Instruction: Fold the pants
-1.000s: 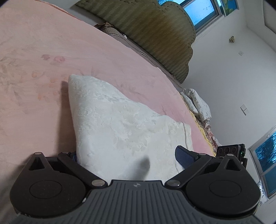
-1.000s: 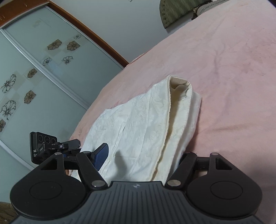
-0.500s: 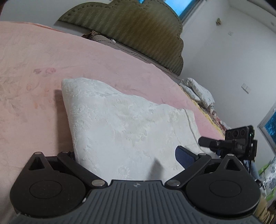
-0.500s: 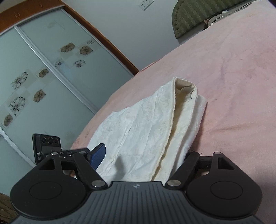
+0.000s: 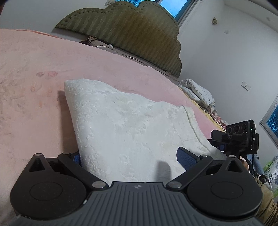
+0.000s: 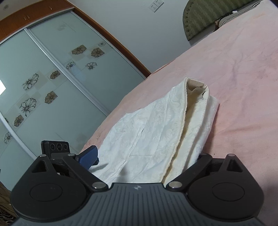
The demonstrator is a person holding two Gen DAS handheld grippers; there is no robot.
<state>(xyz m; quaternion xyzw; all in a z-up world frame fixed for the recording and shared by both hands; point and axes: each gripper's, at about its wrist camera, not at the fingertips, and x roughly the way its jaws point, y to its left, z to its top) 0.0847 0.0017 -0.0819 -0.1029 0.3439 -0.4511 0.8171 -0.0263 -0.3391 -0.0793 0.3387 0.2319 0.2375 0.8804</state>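
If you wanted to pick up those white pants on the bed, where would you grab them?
Probably at the near edge of the white pants, coming in low from the bed's near side. There the folded layers stack into a thick lip lying flat on the pink blanket, already sitting between the open right hand-held gripper fingers.

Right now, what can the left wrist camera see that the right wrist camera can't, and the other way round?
Only the left wrist view shows the window above the headboard and a heap of patterned bedding past the bed's far edge. Only the right wrist view shows the flowered sliding wardrobe doors and the open layered end of the folded white pants. Both show the white pants lying on the pink bedspread, the green headboard, and wide-open jaws on either side of the cloth.
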